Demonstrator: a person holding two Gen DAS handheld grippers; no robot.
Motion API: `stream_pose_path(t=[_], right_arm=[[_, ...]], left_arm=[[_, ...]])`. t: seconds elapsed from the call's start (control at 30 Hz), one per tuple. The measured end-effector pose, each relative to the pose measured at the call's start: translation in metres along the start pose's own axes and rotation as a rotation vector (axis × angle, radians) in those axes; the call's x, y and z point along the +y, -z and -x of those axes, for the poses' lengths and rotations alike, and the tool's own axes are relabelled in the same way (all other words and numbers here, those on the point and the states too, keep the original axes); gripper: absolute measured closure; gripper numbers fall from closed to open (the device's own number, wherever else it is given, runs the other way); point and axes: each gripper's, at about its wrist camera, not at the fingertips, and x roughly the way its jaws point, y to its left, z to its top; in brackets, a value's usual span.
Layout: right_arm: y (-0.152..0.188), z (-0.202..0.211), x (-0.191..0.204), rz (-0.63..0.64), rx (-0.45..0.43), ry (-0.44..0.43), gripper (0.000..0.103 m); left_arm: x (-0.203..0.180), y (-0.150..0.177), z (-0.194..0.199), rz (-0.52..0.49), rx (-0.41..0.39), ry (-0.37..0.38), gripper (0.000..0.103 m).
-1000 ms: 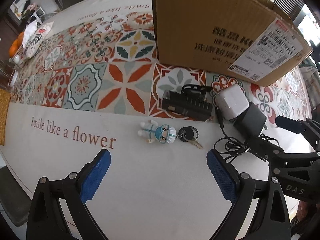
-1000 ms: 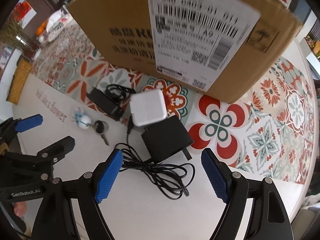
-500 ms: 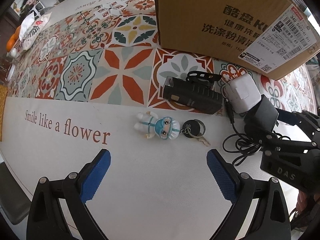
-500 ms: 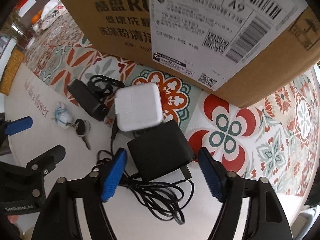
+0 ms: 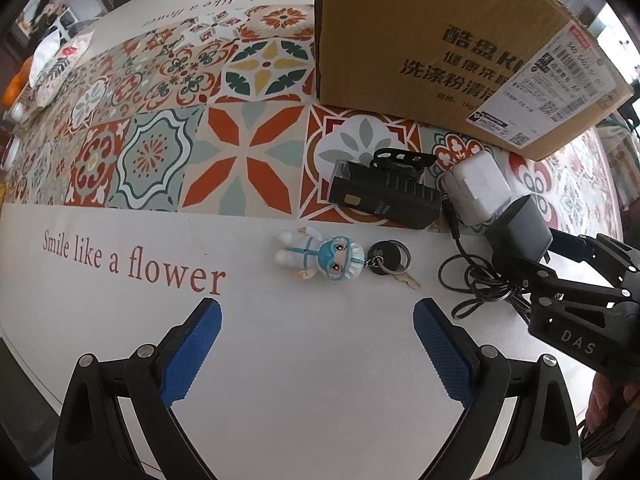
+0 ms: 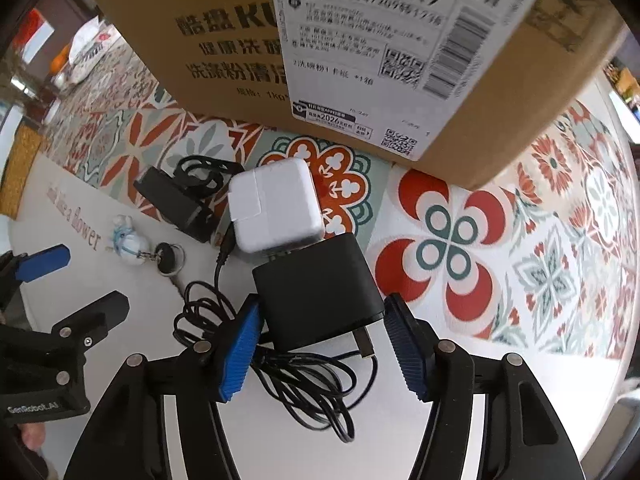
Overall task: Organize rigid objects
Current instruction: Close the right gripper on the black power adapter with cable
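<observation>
Right gripper point(image 6: 322, 344) jaws have just been closing around the matte black square charger point(image 6: 316, 288) beside the white cube adapter point(image 6: 276, 204), pads about touching, grip unconfirmed. Left gripper point(image 5: 316, 344) hangs wide open, empty. Nothing looks sorted: flat black ribbed device point(image 5: 384, 196) and nurse-figure keychain point(image 5: 320, 254) lie loose; tangled black cord point(image 6: 304, 380) and brown cardboard box point(image 6: 360, 60) crowd the lift, open tablecloth point(image 5: 140, 320) left.

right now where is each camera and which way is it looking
Left wrist: on the left hand-held gripper, looking down at the keychain; its open blue fingers show.
Right wrist: on the right hand-held gripper, looking down at the black charger, which its fingers have been closing around.
Shared: cardboard box, white charger.
</observation>
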Motion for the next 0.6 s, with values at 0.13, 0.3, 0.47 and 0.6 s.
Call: stream_pose_path(t=[0.13,0.3,0.47,0.6], right_arm=[[0.009,0.016,0.001,-0.052,-0.034,-0.018,0.042],[0.023,0.034,0.002,-0.145,-0.059,-0.056,0.042],[0.04,0.044,0.007,-0.219,-0.061,-0.064,0.042],[0.049,0.039,0.013,-0.275,-0.043,-0.081,0.042]], left_arm=[[0.007,0.001,0.003,-0.031,-0.013,0.023,0.005],[0.014,-0.002,0.006,-0.121,-0.035,0.037,0.005],[0.007,-0.006,0.006,-0.248,-0.045,0.041,0.009],[-0.001,-0.009,0.0,-0.348,-0.035,0.049,0.014]])
